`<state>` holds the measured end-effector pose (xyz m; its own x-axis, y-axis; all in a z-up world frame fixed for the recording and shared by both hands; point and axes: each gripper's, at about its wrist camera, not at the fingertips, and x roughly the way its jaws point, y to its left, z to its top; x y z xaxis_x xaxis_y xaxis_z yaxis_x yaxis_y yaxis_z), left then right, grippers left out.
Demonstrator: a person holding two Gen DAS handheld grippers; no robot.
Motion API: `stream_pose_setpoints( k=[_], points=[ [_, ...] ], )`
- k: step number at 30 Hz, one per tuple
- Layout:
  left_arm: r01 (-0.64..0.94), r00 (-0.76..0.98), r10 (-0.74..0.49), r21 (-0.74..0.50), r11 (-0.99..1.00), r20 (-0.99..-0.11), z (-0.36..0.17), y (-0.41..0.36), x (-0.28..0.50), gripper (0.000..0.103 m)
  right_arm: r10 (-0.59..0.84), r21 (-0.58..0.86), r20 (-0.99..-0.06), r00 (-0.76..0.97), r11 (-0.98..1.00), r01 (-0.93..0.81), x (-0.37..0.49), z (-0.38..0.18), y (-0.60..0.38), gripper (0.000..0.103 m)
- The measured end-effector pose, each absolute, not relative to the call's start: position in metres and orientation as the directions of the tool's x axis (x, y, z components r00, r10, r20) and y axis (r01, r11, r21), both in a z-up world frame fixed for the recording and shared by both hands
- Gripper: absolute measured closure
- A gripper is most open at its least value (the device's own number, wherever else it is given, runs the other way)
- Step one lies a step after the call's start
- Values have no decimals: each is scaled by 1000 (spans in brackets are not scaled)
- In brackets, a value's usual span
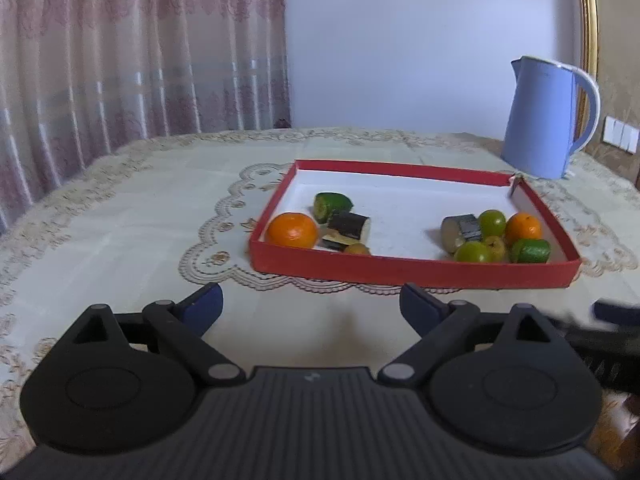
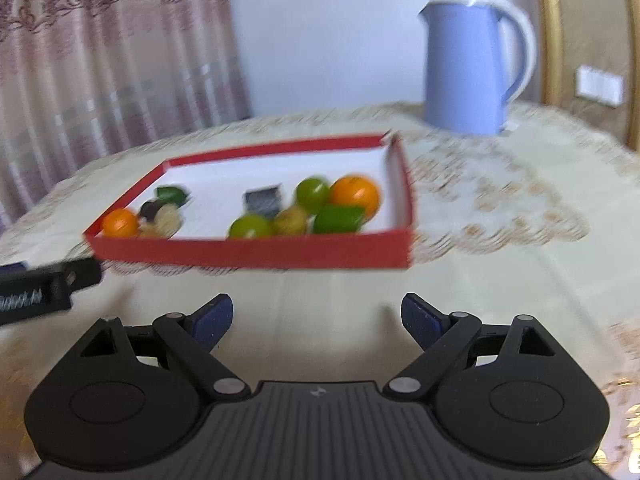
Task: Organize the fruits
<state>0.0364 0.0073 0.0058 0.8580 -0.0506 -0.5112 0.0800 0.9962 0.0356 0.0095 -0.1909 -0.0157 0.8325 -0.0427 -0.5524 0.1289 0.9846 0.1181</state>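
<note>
A cream lace cloth covers the surface (image 1: 120, 240), with a pink curtain (image 1: 120, 48) and a blue kettle (image 1: 544, 120) behind. The left claw (image 1: 311, 306) floats low before the red tray (image 1: 400, 270), wide open and holding nothing. The right claw (image 2: 317, 318) does the same. The fruits lie in two piles inside the tray: an orange (image 1: 292, 230) on the left, another orange (image 1: 522, 228) on the right. The right view is blurry; the left view is sharp.
</note>
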Motion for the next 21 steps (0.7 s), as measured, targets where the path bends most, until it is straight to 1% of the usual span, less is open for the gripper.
stream_pose_setpoints(
  k=[7,11,21],
  points=[
    [88,852,-47,54,995,-521,7,1,28,5,-133,95,-528,839,972,213,6,-5,-191,11],
    [88,862,-43,67,994,-505,10,-3,22,0,-155,83,-531,833,969,233,6,-4,-188,11],
    [86,856,-43,59,995,-516,12,-3,20,0,-212,19,-518,828,966,259,3,-4,-177,10]
  ],
)
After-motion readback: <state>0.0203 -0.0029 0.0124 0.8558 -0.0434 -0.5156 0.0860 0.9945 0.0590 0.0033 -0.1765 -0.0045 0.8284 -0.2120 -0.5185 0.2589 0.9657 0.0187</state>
